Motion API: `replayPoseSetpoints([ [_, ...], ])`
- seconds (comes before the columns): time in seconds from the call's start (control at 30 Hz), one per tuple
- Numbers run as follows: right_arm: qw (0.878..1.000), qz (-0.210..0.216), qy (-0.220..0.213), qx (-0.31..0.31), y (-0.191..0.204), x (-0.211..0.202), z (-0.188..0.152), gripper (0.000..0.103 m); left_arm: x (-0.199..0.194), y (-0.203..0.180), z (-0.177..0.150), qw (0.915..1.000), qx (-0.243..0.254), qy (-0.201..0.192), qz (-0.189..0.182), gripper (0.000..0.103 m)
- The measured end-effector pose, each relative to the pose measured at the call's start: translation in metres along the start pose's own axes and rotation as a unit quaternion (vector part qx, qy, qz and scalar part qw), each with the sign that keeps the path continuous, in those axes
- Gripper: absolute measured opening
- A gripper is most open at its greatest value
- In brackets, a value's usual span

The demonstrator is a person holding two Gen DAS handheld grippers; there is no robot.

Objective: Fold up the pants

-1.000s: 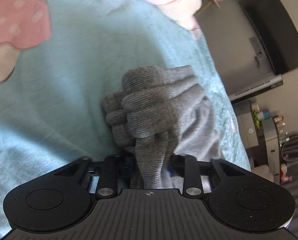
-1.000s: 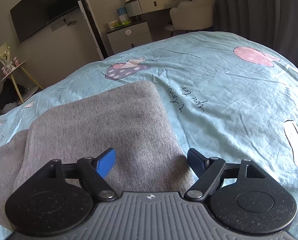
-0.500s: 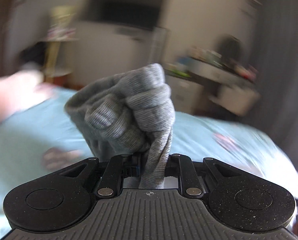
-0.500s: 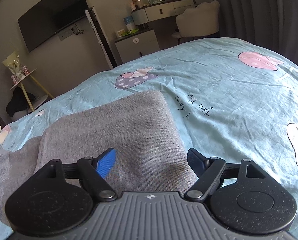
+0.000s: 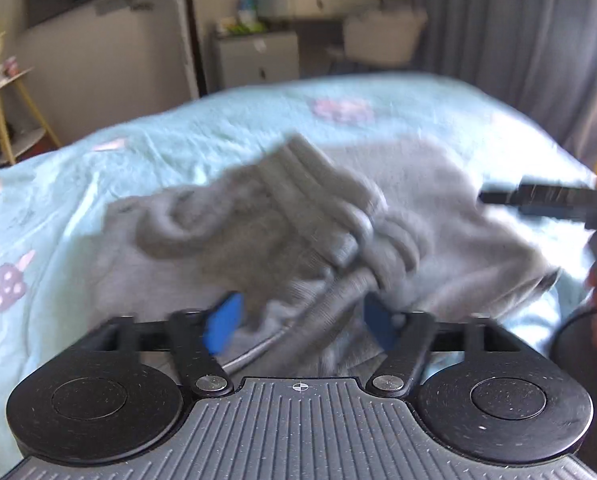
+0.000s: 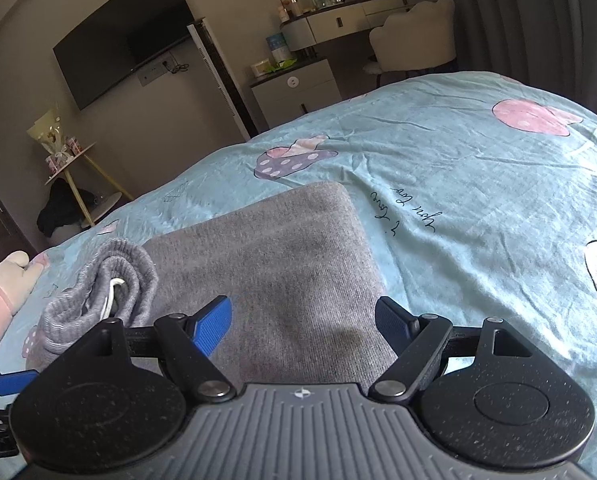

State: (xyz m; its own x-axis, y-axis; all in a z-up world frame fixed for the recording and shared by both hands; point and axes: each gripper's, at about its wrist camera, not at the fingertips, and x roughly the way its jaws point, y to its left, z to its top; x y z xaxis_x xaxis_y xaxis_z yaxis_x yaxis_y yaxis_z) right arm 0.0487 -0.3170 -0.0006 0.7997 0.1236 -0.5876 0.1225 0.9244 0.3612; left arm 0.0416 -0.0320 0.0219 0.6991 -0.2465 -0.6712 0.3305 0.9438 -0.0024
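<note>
You have a bed [image 6: 478, 200] under a light blue printed sheet. The grey pants [image 6: 282, 264] lie flat on it, their bunched ribbed end [image 6: 98, 292] at the pants' left edge.

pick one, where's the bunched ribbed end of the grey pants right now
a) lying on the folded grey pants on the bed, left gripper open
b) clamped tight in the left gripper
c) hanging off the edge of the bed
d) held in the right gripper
a: the bunched ribbed end lies on the grey pants on the bed, and the left gripper has just been opening, its blue pads spread wide of the cloth.
</note>
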Motion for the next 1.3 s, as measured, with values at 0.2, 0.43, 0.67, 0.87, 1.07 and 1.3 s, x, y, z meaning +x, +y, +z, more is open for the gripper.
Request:
replayPoseSetpoints([
  [0.2,0.996,0.067,0.05,0.009,0.018,0.004,0.005,0.085,-0.033,0.055,-0.013,0.9876,-0.109,-0.028,0.109,0.095],
  [0.43,0.969,0.172,0.171,0.051,0.059,0.046,0.006,0.093,-0.005,0.121,-0.044,0.9415,-0.315,0.065,0.1,0.083],
  [0.67,0.951,0.177,0.236,0.091,0.078,0.092,0.003,0.098,-0.012,0.122,-0.058,0.9313,-0.349,0.059,0.086,0.084],
  [0.87,0.949,0.181,0.249,0.075,0.101,0.108,0.004,0.065,-0.01,0.129,-0.063,0.9207,-0.38,0.048,0.077,0.084],
  [1.07,0.946,0.184,0.253,0.087,0.102,0.116,0.001,0.066,-0.012,0.131,-0.066,0.9142,-0.399,0.031,0.065,0.084],
  [1.3,0.965,0.151,0.214,0.006,0.127,0.096,0.005,0.045,-0.011,0.131,-0.067,0.9102,-0.409,0.03,0.062,0.083],
])
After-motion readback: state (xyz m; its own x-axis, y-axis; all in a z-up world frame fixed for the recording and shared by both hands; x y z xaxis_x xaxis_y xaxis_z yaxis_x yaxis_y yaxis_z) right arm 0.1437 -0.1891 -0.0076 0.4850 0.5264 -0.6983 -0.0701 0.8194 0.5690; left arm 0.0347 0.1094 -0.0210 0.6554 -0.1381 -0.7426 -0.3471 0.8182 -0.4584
